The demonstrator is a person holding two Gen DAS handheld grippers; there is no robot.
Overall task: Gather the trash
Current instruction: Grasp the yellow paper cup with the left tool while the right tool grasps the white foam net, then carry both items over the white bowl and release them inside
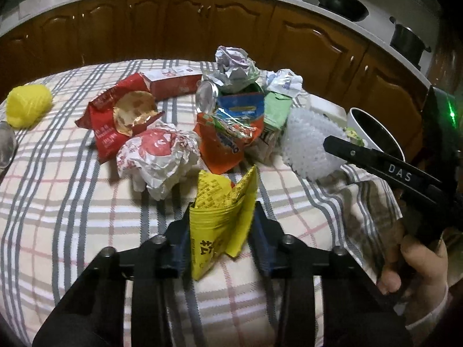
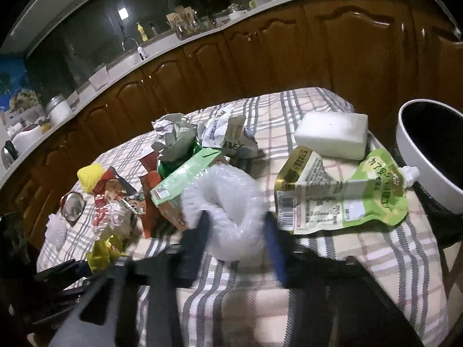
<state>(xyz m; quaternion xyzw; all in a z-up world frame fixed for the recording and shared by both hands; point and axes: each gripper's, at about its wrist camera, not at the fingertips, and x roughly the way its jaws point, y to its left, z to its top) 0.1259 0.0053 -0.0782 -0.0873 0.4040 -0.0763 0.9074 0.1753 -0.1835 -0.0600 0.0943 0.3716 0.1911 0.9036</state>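
A: What carries it all?

B: A table under a plaid cloth, with brown kitchen cabinets curving behind it. At its right edge stands a white bin with a dark inside.

A: And the trash?

B: Heaped in the middle of the cloth. In the right wrist view a white foam block lies near the bin, and a green spouted pouch lies flat just in front of the block, its cap toward the bin. A green carton lies on its side against the heap.

A: The left side of the pile?

B: A torn red snack bag with its foil showing, a crumpled white-and-red wrapper touching it, an orange packet beside that, and a red box behind. A yellow ball-like thing sits well apart, near the far left edge.

A: What do the grippers have?

B: The left gripper has its jaws narrowed onto a yellow packet — the pads press its folded sides at the near edge of the heap. The right gripper has its jaws closed in on a white foam net sleeve, which bulges between them beside the green carton.

A: Anything of the person?

B: A hand on the right gripper's handle, low at the right of the left wrist view — fingers curled around it.
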